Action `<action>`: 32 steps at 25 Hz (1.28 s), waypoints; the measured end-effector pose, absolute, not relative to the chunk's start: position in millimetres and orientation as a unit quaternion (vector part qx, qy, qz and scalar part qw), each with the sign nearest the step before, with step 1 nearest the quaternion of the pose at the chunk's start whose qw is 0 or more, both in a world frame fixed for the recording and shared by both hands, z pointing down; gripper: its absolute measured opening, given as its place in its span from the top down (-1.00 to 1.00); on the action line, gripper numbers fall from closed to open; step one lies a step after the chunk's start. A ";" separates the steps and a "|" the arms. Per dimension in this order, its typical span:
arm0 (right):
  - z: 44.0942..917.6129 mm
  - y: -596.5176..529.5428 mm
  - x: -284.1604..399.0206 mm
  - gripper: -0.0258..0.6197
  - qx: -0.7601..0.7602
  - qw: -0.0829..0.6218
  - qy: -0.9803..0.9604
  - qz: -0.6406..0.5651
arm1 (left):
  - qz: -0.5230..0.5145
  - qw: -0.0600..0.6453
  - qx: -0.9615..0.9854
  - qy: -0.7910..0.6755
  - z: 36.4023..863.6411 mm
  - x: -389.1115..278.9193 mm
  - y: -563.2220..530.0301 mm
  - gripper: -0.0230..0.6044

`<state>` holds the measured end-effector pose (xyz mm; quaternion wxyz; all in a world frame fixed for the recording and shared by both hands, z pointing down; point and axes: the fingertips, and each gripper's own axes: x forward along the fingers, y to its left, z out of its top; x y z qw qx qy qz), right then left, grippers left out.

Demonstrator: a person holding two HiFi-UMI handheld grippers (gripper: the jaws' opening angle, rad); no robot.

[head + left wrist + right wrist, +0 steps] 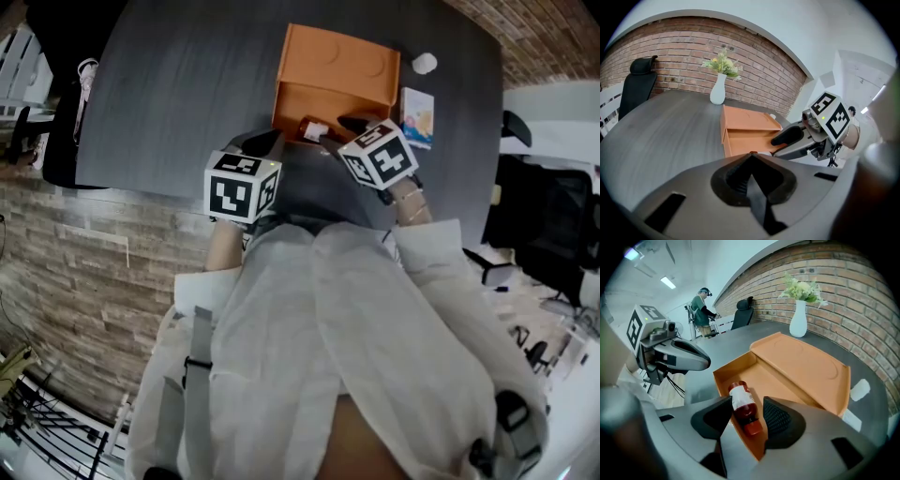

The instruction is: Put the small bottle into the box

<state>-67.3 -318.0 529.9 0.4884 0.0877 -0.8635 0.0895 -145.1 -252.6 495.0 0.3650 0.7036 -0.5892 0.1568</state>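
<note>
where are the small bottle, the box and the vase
small bottle (743, 406), right gripper view, its red body
box (801, 364), right gripper view, its open lid
vase (798, 320), right gripper view, its white belly

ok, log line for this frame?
small bottle: lying in box | right gripper: open, jaws either side of bottle | left gripper: shut, empty

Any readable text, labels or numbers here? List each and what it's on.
None readable.
Bottle label: white, print too blurred.
Card beside the box: print too small.
Marker cubes: black-and-white squares only, no words.
</note>
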 end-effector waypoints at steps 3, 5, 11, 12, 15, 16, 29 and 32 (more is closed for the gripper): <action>524.6 -314.4 -61.0 0.28 0.097 0.479 -0.866 0.105 | 0.163 0.358 0.713 -0.581 491.0 -138.7 -254.2 0.91; 519.2 -311.9 -57.5 0.28 0.102 0.471 -0.869 0.114 | 0.169 0.353 0.720 -0.573 487.7 -133.2 -256.1 0.91; 492.8 -308.0 -51.8 0.34 0.128 0.423 -0.886 0.143 | 0.192 0.331 0.742 -0.551 471.3 -123.0 -264.5 0.91; 488.4 -307.1 -51.1 0.36 0.134 0.414 -0.888 0.146 | 0.193 0.328 0.744 -0.549 468.4 -122.4 -264.7 0.91; 473.5 -307.6 -50.8 0.47 0.159 0.384 -0.897 0.149 | 0.198 0.319 0.750 -0.544 464.3 -122.4 -264.8 0.91; 467.9 -307.6 -50.8 0.51 0.167 0.372 -0.900 0.153 | 0.200 0.317 0.752 -0.542 464.1 -121.9 -264.8 0.91; 436.7 -296.3 -39.1 0.87 0.221 0.284 -0.916 0.178 | 0.221 0.296 0.783 -0.501 458.6 -103.6 -260.3 0.91; 437.3 -294.0 -34.7 0.91 0.228 0.277 -0.916 0.180 | 0.224 0.294 0.787 -0.493 460.9 -99.8 -259.0 0.91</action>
